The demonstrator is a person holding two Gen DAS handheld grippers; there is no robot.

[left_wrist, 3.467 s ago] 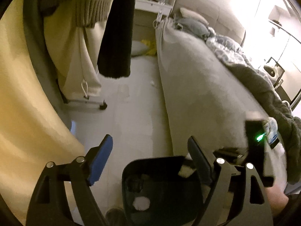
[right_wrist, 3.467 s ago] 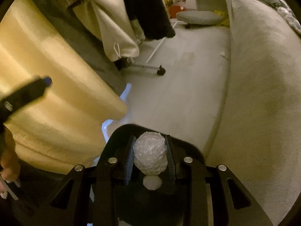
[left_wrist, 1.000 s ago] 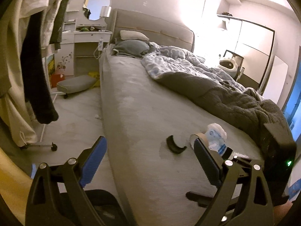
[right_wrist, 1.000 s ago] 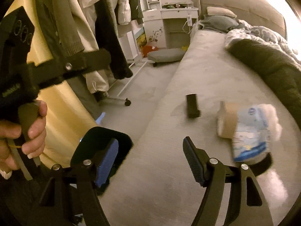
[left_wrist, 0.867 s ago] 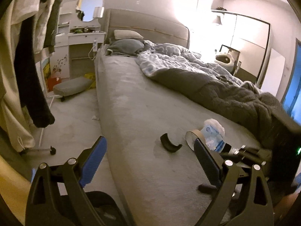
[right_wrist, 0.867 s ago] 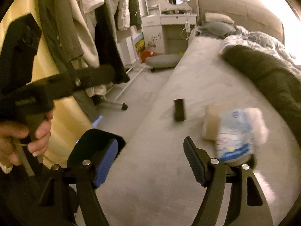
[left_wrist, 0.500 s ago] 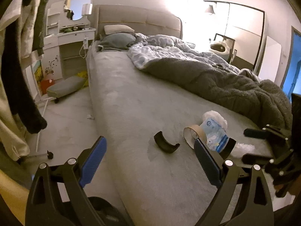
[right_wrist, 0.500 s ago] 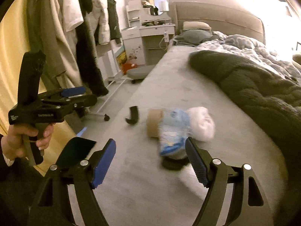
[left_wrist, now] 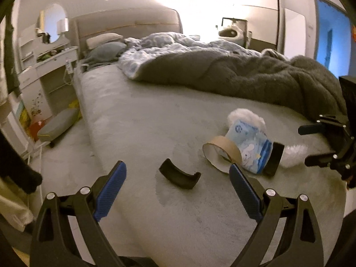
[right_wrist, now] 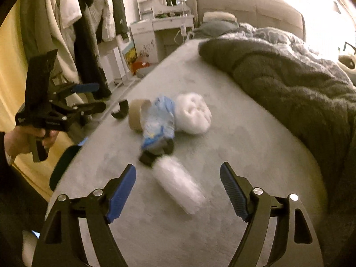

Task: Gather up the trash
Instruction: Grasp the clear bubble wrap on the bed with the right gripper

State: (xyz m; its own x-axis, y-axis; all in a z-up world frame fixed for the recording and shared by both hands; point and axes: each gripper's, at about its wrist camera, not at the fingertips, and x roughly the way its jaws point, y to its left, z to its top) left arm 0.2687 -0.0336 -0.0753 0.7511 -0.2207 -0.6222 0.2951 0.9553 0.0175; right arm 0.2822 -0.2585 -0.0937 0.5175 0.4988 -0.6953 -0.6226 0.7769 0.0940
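Observation:
Trash lies on the grey bed (left_wrist: 138, 120): a curved black plastic piece (left_wrist: 179, 174), a brown tape roll (left_wrist: 220, 153), a blue-white wrapper (left_wrist: 253, 148), a white wad (left_wrist: 247, 115) and a clear crumpled roll (right_wrist: 178, 184). My left gripper (left_wrist: 178, 193) is open and empty, just short of the black piece. My right gripper (right_wrist: 178, 189) is open and empty, with the clear roll between its fingers' line. The tape roll (right_wrist: 136, 113), wrapper (right_wrist: 159, 122) and white wad (right_wrist: 193, 113) lie beyond it. The black bin (right_wrist: 63, 162) stands at the bedside.
A dark grey blanket (left_wrist: 244, 77) covers the bed's far side. Clothes (right_wrist: 89, 33) hang on a rack left of the bed. A white dresser (right_wrist: 160, 33) with a mirror stands by the headboard. A grey cushion (left_wrist: 57, 124) lies on the floor.
The right gripper dropped its white wad in the bin earlier. Both grippers swung up from the bin to the bed and moved closer to the trash pile.

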